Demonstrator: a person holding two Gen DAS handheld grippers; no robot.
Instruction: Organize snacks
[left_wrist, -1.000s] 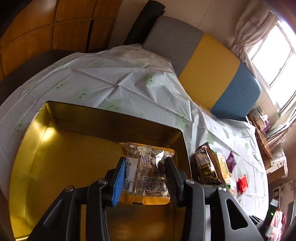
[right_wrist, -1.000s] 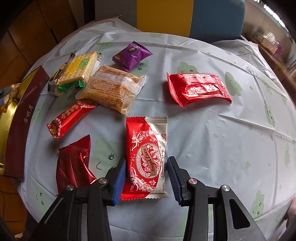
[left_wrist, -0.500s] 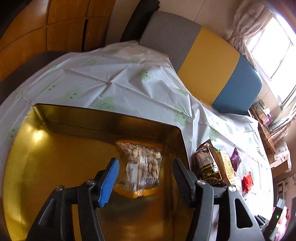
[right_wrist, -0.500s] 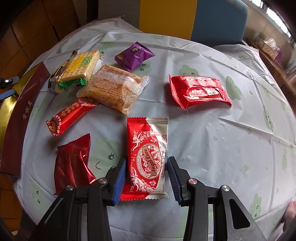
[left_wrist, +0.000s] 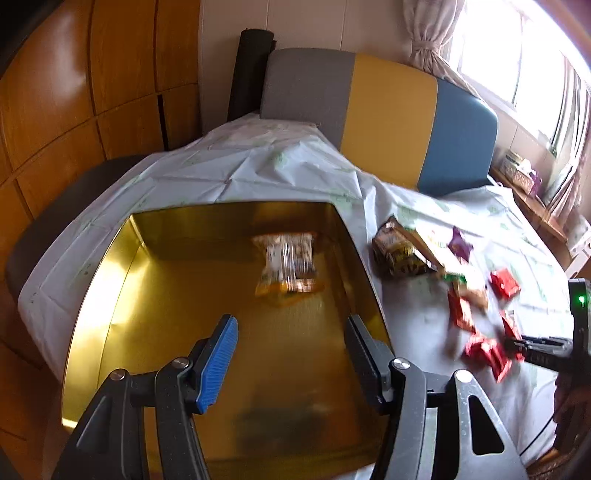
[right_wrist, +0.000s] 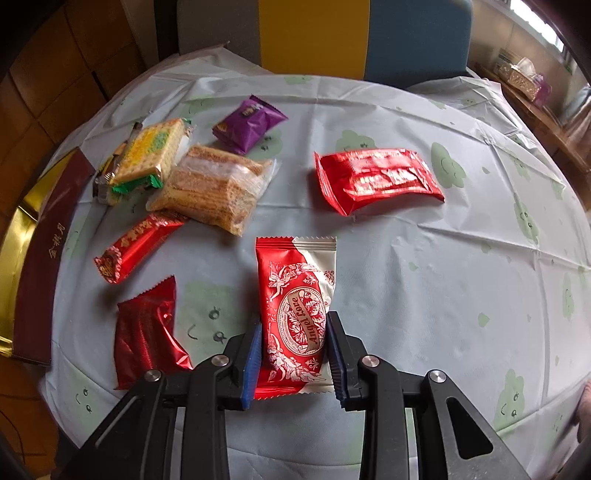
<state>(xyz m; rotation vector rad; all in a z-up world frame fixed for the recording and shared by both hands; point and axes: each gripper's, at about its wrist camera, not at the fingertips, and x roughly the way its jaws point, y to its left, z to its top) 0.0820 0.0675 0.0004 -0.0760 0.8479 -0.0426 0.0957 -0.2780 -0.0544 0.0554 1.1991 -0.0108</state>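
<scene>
left wrist view, near to far: the left gripper (left_wrist: 290, 354) is seen at the bottom centre with jaws spread wide and nothing between them. a second ago a peanut packet (left_wrist: 287, 266) was clamped there; it is now found lying free on the floor of the gold tin (left_wrist: 110, 295), mid-frame near the tin's far right corner, well apart from the pads. one snack is therefore judged stowed, and the left tongs freed.

right wrist view: the right gripper (right_wrist: 293, 354) is seen at the bottom centre, jaws closing on the red-and-white packet (right_wrist: 297, 314); both pads are pressed against its sides, narrower than a second ago. beyond it, six other packets remain on the tablecloth (right_wrist: 461, 295) from left to upper centre, so most sorting is judged undone.
</scene>
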